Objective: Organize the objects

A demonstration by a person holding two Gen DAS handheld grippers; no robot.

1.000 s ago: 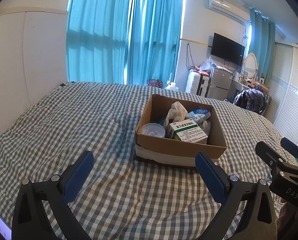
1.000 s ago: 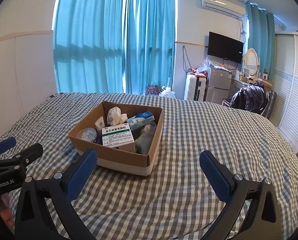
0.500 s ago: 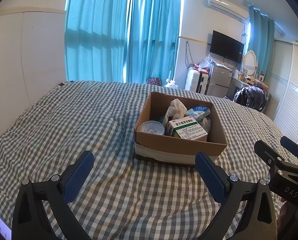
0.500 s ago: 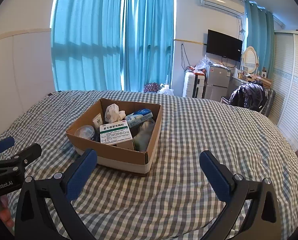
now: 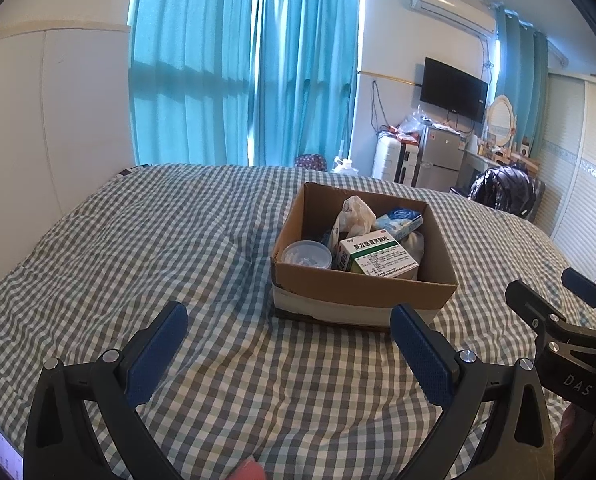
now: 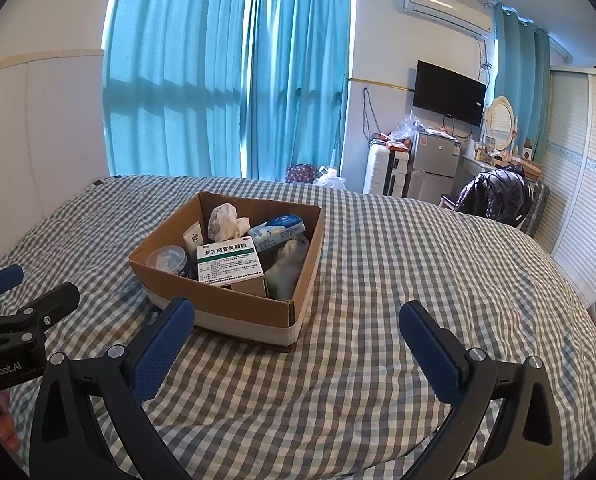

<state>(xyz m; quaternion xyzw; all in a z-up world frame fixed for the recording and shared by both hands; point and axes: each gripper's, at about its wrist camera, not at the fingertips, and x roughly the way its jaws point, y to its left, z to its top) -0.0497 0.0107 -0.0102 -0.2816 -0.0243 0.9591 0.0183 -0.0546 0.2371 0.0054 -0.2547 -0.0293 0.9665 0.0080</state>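
A brown cardboard box [image 5: 361, 292] [image 6: 226, 300] sits on the checked bed cover. Inside it lie a green-and-white medicine carton [image 5: 377, 258] [image 6: 228, 262], a clear lidded tub [image 5: 306, 254] [image 6: 166, 260], a crumpled white cloth [image 5: 353, 214] [image 6: 224, 220], a blue-and-white pack [image 5: 399, 222] [image 6: 278, 230], a grey cloth [image 6: 288, 266] and a small tube [image 6: 194, 238]. My left gripper [image 5: 288, 344] hovers open just short of the box's near wall. My right gripper [image 6: 298, 344] is open too, near the box's right front corner. Each gripper shows at the edge of the other's view.
The checked bed [image 5: 138, 248] stretches wide to the left and right of the box. Blue curtains [image 6: 226, 80], a wall television [image 6: 449, 92], a small fridge [image 6: 433, 164] and a dark jacket on a chair [image 6: 493, 196] stand beyond the bed's far side.
Both views have lifted and drawn back slightly, so the box sits a little lower in frame. Both grippers stay open and empty.
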